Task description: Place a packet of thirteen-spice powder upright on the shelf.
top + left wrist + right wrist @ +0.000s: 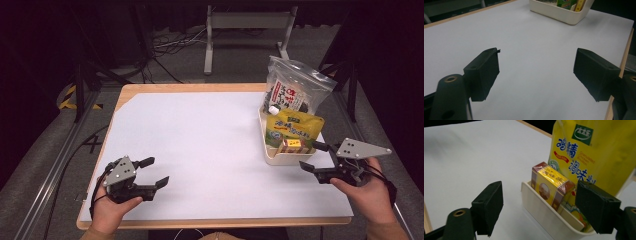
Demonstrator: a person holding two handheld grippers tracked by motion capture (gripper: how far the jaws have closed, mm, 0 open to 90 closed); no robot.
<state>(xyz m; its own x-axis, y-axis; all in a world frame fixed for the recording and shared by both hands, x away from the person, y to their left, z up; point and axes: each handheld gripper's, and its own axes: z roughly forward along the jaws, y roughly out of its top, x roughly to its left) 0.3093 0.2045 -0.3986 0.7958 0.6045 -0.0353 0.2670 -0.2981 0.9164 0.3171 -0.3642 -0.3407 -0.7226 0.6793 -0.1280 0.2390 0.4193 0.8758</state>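
Right gripper view is showing my right gripper (539, 212) standing wide and empty just short of the bin's (541, 215) near wall, the small yellow box (551, 186) upright just inside, nearer this hand.

White table (200, 150), cream bin (544, 212), yellow pouch (589, 150) with blue lettering, yellow-and-brown box (550, 185), black fingers (489, 207)

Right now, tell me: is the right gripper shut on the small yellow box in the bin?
No, the right gripper stands open short of the bin, its pads off the small yellow box.
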